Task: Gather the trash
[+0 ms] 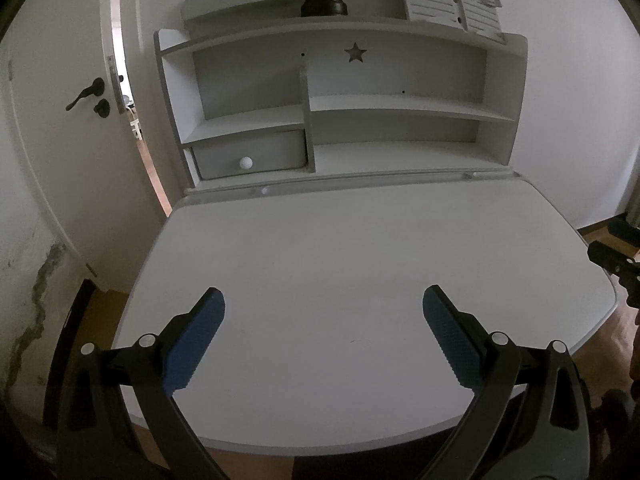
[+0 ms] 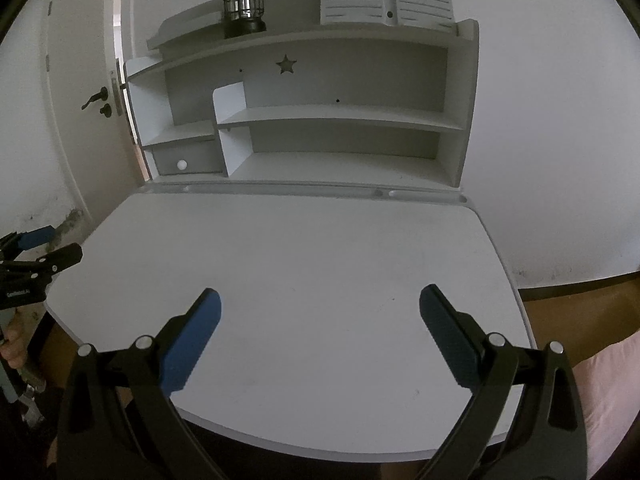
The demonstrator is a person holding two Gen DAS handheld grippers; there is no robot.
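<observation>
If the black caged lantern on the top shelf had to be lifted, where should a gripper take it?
Probably the black caged lantern by its wire bail handle at the top, coming from the front above the white desk. It stands upright near the shelf's front edge. The barred round body looks wide for the open right gripper.

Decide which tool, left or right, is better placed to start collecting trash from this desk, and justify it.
Neither clearly. The left tool and right tool both hover open and hold nothing over the white rounded desk top, and no trash shows in either view.
</observation>
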